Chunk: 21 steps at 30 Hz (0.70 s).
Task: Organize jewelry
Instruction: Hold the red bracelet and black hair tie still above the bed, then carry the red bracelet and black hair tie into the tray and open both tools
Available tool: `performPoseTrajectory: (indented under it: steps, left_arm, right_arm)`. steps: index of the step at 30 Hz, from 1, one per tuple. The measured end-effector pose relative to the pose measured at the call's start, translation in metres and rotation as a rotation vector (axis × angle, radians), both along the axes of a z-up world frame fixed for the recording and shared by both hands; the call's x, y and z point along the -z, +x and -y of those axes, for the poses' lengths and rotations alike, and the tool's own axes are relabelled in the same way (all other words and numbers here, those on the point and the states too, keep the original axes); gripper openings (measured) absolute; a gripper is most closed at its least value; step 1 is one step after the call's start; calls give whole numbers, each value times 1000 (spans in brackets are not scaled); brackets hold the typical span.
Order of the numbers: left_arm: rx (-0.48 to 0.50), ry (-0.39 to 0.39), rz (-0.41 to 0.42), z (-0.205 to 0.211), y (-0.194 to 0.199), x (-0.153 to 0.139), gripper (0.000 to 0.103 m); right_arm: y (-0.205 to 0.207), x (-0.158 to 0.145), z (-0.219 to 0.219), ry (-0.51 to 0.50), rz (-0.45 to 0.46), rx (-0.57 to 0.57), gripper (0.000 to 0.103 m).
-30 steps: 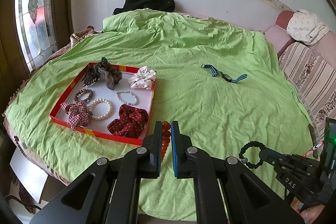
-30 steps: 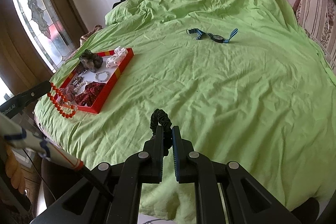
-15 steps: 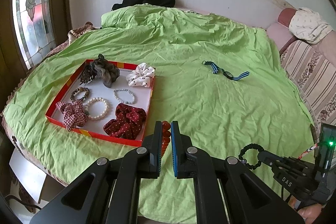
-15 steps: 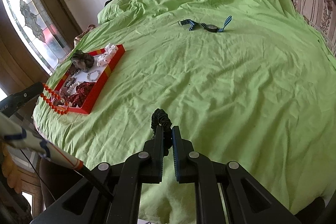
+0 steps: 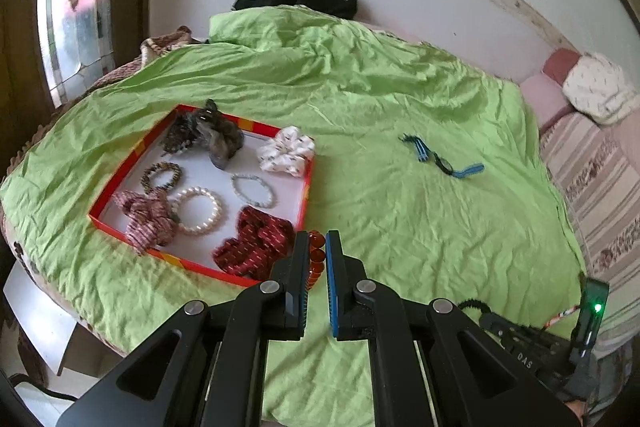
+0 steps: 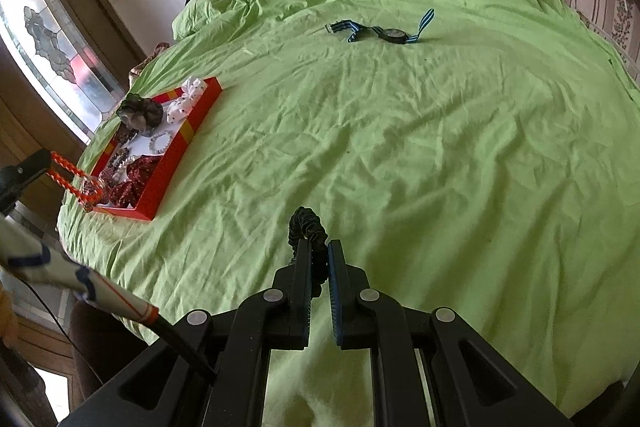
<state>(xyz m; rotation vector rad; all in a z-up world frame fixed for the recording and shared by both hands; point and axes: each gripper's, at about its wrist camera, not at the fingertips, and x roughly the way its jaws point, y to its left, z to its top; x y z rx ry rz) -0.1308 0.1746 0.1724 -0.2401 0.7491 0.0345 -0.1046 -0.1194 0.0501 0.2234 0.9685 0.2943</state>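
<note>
Jewelry is being gathered into the red tray [image 5: 306,191]: an orange bead bracelet [image 5: 316,257] is clamped in the left gripper [image 5: 317,259] by the tray's near corner, and a black scrunchie [image 6: 306,227] is pinched in the right gripper [image 6: 319,259] above the green sheet [image 6: 400,147]. "DAS" is printed on the right gripper's body. A striped-band watch [image 6: 394,34] lies apart.

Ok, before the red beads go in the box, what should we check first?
1. Left gripper shut on the red beads: ok.
2. Right gripper shut on the black bracelet: ok.
3. Bare white floor free in the box for the beads: ok, between the pearl bracelet and the white scrunchie.
4. Beads hanging over the box, not the sheet: cannot tell.
5. Everything gathered: not ok, the watch lies out on the green sheet.
</note>
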Motion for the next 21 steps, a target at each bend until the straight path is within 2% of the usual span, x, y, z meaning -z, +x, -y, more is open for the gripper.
performPoseTrajectory:
  steps: [6,14,21]
  left_arm:
    - [-77,-7,7,-31,5,-1,7]
    - [-157,-35,-15,-73,13,14,7]
    - [-169,-62,-23,-99,18,23,7]
  right_arm:
    - [9,3,-5,12,-22,-5,8]
    - [23,-1,-19,-13,-15,-31,8]
    - [33,-9,-49,-43,-10,-79,8]
